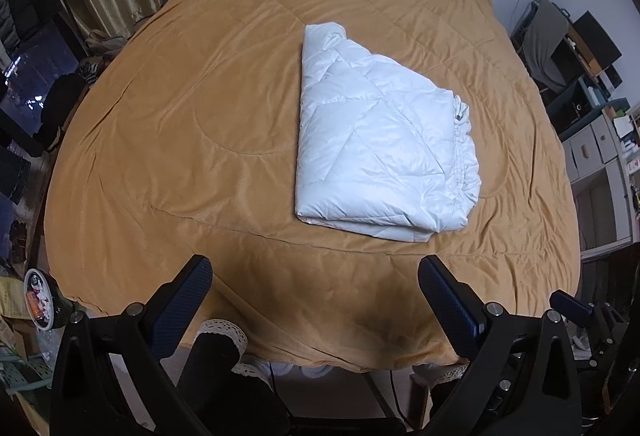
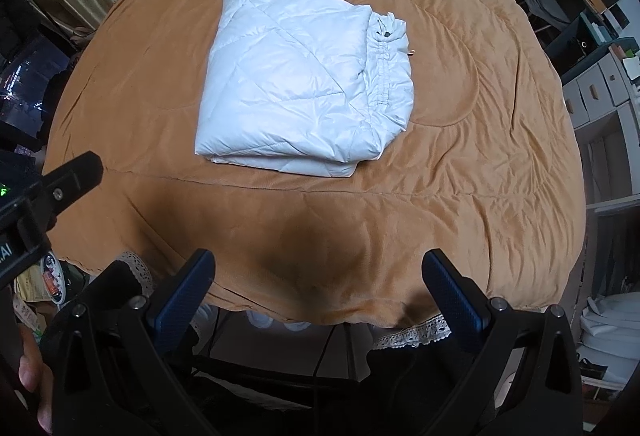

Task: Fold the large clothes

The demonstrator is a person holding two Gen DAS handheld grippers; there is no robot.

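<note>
The white quilted jacket (image 1: 380, 132) lies folded, apparently in a flat rectangle, mid-bed on the orange quilt (image 1: 200, 108), with left gripper (image 1: 316, 300) and right gripper (image 2: 318, 292) jaws spread empty near the quilt's front edge.

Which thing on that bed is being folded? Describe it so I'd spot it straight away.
Start from the wide tan quilt that covers the bed. Near its middle lies a white puffy jacket, folded into a rough rectangle, with a gathered drawstring hem along its right edge. It is the only white, shiny, quilted thing on the tan cover.
</note>
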